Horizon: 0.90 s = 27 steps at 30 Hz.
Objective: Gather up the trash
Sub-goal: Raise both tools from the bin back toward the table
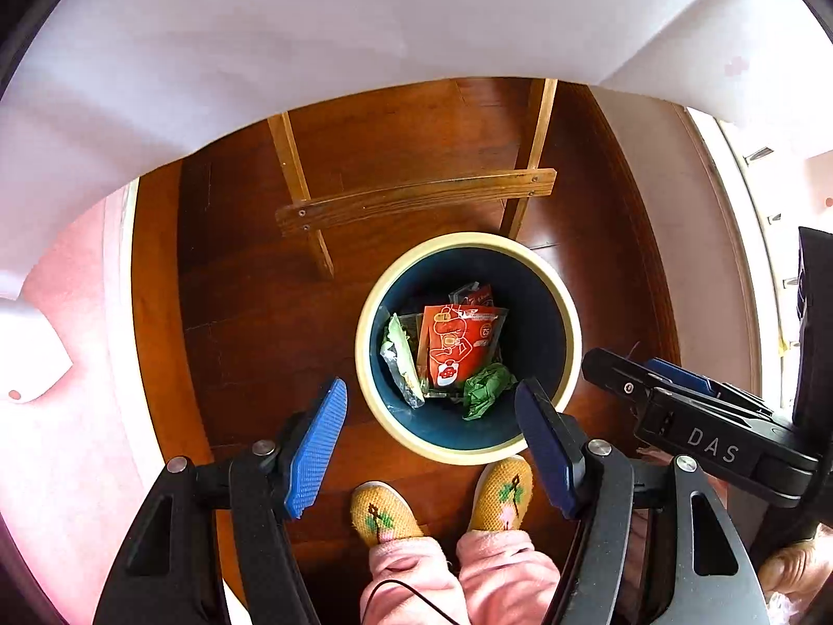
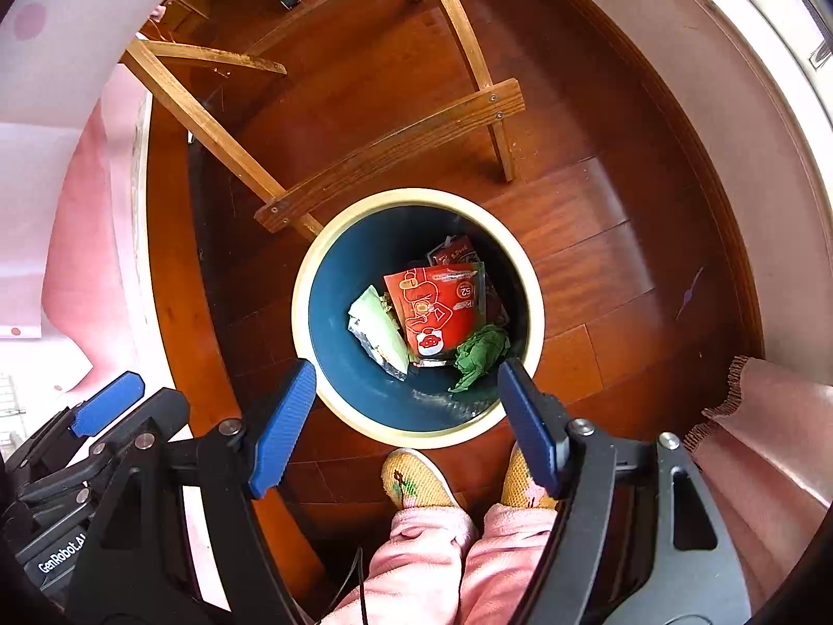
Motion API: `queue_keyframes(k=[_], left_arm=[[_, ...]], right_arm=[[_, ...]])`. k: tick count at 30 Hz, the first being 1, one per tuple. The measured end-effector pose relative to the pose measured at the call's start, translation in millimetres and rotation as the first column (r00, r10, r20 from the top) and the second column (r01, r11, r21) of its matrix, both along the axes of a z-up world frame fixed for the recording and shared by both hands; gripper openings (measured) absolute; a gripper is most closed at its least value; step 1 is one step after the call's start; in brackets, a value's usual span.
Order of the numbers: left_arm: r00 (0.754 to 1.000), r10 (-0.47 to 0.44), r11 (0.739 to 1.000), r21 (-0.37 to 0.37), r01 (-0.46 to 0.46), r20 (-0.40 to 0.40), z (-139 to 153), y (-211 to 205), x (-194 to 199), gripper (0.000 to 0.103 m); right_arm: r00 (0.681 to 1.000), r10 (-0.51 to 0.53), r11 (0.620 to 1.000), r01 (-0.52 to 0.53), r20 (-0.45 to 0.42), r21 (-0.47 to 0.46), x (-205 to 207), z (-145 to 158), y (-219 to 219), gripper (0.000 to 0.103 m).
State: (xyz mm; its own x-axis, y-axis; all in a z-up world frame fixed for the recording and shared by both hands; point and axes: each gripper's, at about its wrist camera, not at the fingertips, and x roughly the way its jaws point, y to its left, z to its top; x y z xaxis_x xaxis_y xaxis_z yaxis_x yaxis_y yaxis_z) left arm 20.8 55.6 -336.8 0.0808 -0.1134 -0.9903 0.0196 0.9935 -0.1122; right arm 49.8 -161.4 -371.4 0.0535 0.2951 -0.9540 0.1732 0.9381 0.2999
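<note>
Trash bin (image 1: 467, 348) stands upright, mouth facing up.

Both wrist cams point straight down at the floor, from well above. Left view is centred on the bin (image 1: 467, 348), with the right gripper (image 1: 677, 380) at its right edge. Right view sees the same bin (image 2: 418, 315), with the left gripper (image 2: 106, 403) lower-left. Shared: bin, wooden frame (image 1: 416, 198), slippers (image 1: 385, 513).
</note>
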Motion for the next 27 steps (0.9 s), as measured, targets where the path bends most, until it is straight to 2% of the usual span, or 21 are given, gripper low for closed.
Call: queue_keyframes(k=[4, 8, 14, 20, 27], left_arm=[[1.000, -0.001, 1.000, 0.006, 0.000, 0.016, 22.5, 3.8, -1.8, 0.068], [0.999, 0.000, 1.000, 0.008, 0.000, 0.033, 54.4, 6.4, -2.4, 0.068], [0.996, 0.005, 1.000, 0.000, -0.005, 0.091, 131.3, 13.6, -5.8, 0.068], [0.986, -0.043, 0.999, 0.001, 0.044, 0.159, 217.8, 18.8, -15.7, 0.069], [0.959, -0.118, 0.993, 0.015, 0.118, 0.256, 307.3, 22.8, -24.3, 0.069]], right_arm=[[1.000, -0.010, 1.000, 0.010, 0.008, 0.001, -3.6, 21.2, 3.7, 0.070], [1.000, -0.019, 1.000, 0.019, 0.022, 0.011, -8.2, 54.9, 6.7, 0.070], [0.997, -0.053, 0.998, 0.051, 0.055, 0.039, -19.1, 125.0, 8.5, 0.070], [0.991, -0.071, 0.996, 0.064, 0.113, 0.062, -30.7, 207.5, 15.8, 0.070], [0.971, -0.025, 1.000, 0.025, 0.239, 0.002, -39.0, 301.4, 31.2, 0.070]])
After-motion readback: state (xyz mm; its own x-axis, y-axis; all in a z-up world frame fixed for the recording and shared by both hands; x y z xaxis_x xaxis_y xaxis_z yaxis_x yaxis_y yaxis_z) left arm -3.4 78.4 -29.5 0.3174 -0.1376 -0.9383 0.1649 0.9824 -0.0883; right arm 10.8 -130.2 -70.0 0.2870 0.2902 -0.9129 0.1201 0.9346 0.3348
